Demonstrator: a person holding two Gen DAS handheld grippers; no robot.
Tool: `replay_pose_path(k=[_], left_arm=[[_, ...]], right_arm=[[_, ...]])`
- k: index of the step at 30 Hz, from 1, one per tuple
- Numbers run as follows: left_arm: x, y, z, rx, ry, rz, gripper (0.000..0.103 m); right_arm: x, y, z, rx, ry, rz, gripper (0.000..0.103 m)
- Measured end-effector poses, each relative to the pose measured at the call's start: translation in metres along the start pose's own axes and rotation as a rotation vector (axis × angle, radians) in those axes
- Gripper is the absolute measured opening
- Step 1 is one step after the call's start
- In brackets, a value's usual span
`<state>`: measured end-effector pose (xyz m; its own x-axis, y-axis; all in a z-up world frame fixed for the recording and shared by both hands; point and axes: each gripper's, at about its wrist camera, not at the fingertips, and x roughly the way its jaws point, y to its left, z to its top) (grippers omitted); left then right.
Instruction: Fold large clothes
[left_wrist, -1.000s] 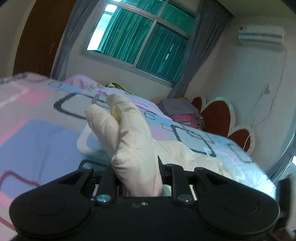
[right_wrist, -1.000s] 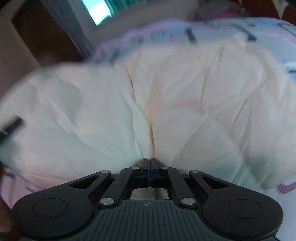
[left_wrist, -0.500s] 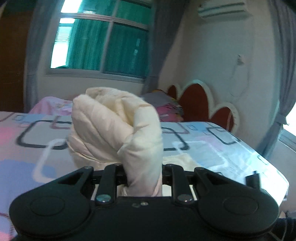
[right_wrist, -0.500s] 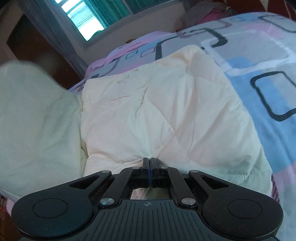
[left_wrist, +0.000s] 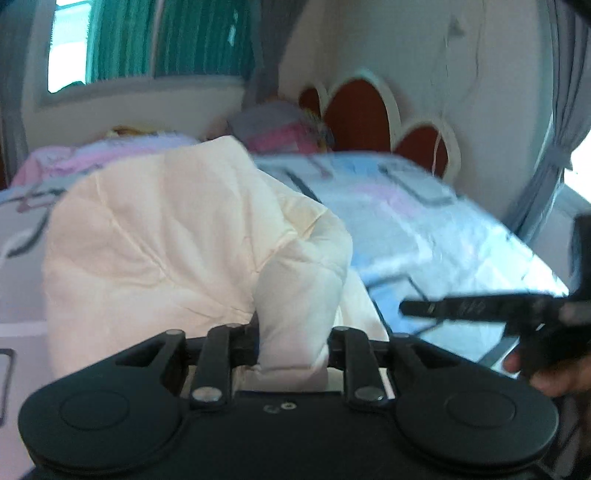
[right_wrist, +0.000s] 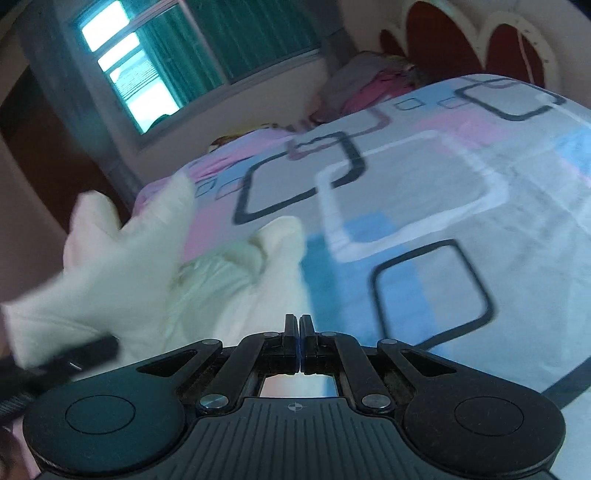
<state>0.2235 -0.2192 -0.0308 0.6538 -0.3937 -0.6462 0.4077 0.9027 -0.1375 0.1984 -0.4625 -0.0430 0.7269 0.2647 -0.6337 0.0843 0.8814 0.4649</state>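
Note:
A cream padded garment (left_wrist: 166, 240) lies bunched on the patterned bed sheet (left_wrist: 424, 221). My left gripper (left_wrist: 293, 332) has a thick fold of it between its fingers; the jaws are opening, but the pads still touch the cloth. In the right wrist view the garment (right_wrist: 122, 266) trails off to the left, blurred. My right gripper (right_wrist: 298, 321) is shut, fingers together, right beside the cloth's edge; whether it pinches any fabric is not visible. It also shows in the left view as a black bar (left_wrist: 404, 307) held by a hand (left_wrist: 554, 376).
The bed sheet (right_wrist: 424, 184) stretches ahead and to the right. A red and white headboard (left_wrist: 354, 114) stands at the far end with a pile of clothes (left_wrist: 280, 125) beside it. A window with green curtains (right_wrist: 240, 48) is behind.
Both views swung across the bed. The cream bundle in the left gripper spread wider and lower. The right view left the garment for bare sheet, and the right gripper entered the left view.

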Motion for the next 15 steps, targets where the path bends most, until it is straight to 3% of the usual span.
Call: replay_pose_path(k=[2, 3, 6, 10, 12, 13, 15], left_arm=[[0.018, -0.009, -0.004, 0.004, 0.06, -0.016, 0.036], [0.025, -0.013, -0.006, 0.016, 0.084, -0.023, 0.046], [0.035, -0.028, -0.012, 0.069, 0.115, -0.064, 0.087], [0.029, -0.036, -0.015, 0.074, 0.115, -0.106, 0.091], [0.017, -0.026, -0.013, 0.01, 0.102, -0.158, 0.091], [0.008, -0.02, -0.013, -0.02, 0.086, -0.18, 0.09], [-0.009, -0.012, -0.009, -0.059, 0.052, -0.198, 0.09]], right_arm=[[0.001, -0.008, 0.002, 0.009, 0.009, -0.006, 0.002], [0.001, -0.013, 0.003, 0.016, 0.019, -0.002, 0.002], [0.002, -0.025, 0.005, 0.044, 0.037, 0.004, 0.003], [-0.001, -0.035, 0.01, 0.085, 0.037, 0.022, 0.005], [-0.008, -0.035, 0.012, 0.084, 0.007, 0.028, 0.049], [-0.013, -0.033, 0.013, 0.079, -0.025, 0.031, 0.08], [-0.018, -0.029, 0.017, 0.057, -0.055, 0.067, 0.08]])
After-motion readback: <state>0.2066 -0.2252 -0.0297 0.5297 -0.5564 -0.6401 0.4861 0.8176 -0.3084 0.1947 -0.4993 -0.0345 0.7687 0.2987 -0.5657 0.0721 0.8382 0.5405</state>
